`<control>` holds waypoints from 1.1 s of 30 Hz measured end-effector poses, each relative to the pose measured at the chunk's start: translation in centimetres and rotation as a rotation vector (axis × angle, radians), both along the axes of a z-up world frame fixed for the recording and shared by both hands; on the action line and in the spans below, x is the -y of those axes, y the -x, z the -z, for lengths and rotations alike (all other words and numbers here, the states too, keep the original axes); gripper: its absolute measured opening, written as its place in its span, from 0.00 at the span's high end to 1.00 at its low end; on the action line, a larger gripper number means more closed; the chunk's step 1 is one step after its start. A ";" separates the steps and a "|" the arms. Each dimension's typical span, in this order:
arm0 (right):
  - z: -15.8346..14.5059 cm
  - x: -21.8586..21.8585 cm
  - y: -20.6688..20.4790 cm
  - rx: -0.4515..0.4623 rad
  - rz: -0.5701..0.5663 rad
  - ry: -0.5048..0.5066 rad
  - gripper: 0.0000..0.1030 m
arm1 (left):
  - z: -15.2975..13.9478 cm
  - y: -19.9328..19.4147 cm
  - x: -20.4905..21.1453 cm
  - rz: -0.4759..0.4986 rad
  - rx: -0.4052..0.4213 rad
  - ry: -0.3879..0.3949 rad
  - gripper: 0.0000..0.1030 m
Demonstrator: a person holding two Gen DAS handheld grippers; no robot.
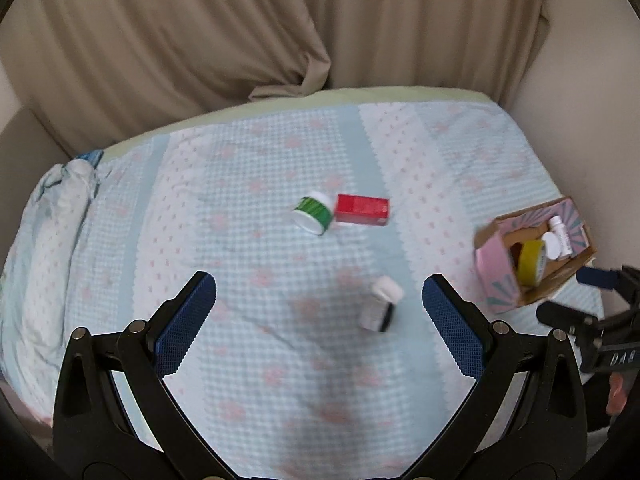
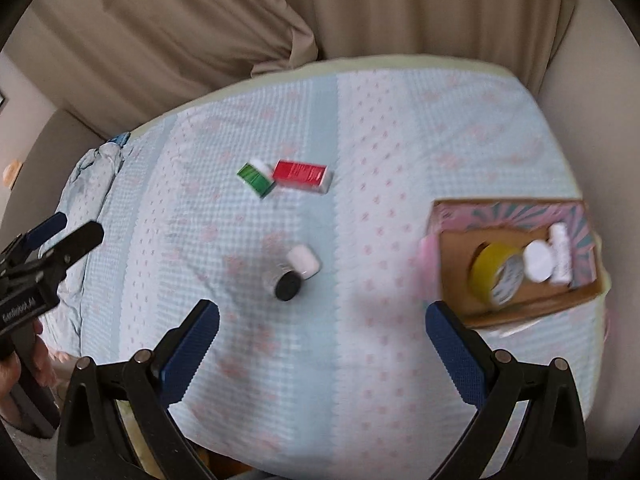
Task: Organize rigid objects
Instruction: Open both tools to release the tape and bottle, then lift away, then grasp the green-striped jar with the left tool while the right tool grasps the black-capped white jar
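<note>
Left wrist: bottle [image 1: 381,303] btwn hand-held gripper [image 1: 319,300] fingers (untouched)

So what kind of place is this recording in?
Probably a bedroom at home: the objects lie on a quilted blue-and-pink bedspread, beige curtains hang behind it, and a small cardboard box serves as the bin.

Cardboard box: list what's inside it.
Inside the cardboard box: a yellow tape roll, a round white lid, a small white bottle. Anything beneath them is hidden.

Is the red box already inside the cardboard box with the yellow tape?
No, the red box lies out on the bedspread, apart from the cardboard box holding the yellow tape.
</note>
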State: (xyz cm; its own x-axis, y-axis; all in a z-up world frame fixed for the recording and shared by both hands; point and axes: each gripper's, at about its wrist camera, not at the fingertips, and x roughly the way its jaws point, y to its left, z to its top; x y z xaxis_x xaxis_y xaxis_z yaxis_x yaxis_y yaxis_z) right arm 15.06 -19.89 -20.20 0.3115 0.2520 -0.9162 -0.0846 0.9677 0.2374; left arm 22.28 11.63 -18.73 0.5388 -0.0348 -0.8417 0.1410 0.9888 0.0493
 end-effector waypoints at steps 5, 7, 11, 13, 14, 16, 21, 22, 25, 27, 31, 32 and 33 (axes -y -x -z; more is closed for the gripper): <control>3.0 -4.1 -1.0 -0.046 0.047 0.019 0.00 | 3.5 -4.9 -3.0 0.046 -0.089 -0.031 0.00; 4.4 -5.5 -1.4 -0.063 0.070 0.027 0.00 | 5.3 -7.2 -3.5 0.077 -0.111 -0.037 0.00; 8.1 -7.6 -2.3 -0.115 0.150 0.036 0.00 | 9.0 -11.5 -3.4 0.138 -0.156 -0.019 0.00; 9.8 -8.2 -2.6 -0.128 0.191 0.042 0.00 | 10.8 -13.5 -3.0 0.172 -0.174 -0.019 0.00; 10.8 -8.6 -2.8 -0.134 0.212 0.042 0.00 | 12.0 -14.7 -2.7 0.192 -0.188 -0.027 0.00; 12.5 -9.2 -3.1 -0.146 0.245 0.044 0.00 | 14.5 -16.8 -2.1 0.227 -0.214 -0.054 0.00; 17.2 -10.9 -4.1 -0.187 0.301 0.066 0.00 | 20.6 -21.1 -0.8 0.298 -0.288 -0.116 0.00; 18.4 -11.3 -4.5 -0.202 0.315 0.071 0.00 | 21.6 -21.6 -0.5 0.308 -0.299 -0.131 0.00; 21.0 -11.8 -5.8 -0.242 0.359 0.071 0.00 | 24.4 -23.1 -0.1 0.333 -0.330 -0.150 0.00; 22.3 -12.2 -6.6 -0.262 0.383 0.069 0.00 | 25.9 -24.0 0.2 0.344 -0.345 -0.155 0.00; 24.3 -12.6 -8.0 -0.298 0.421 0.069 0.05 | 28.0 -25.6 0.9 0.365 -0.370 -0.160 0.01; 24.7 -12.7 -8.3 -0.307 0.428 0.071 0.05 | 28.5 -25.9 1.2 0.374 -0.378 -0.161 0.01; 25.0 -12.7 -8.6 -0.313 0.434 0.077 0.05 | 28.8 -26.1 1.4 0.384 -0.382 -0.164 0.01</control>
State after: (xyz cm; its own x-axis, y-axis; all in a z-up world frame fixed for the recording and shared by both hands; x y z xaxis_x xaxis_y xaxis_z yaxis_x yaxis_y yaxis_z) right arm 23.64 -7.15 -45.15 0.0811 0.0896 -0.9927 0.3902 0.9136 0.1144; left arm 48.42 10.21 -47.48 0.1696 -0.0203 -0.9853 0.5268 0.8468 0.0732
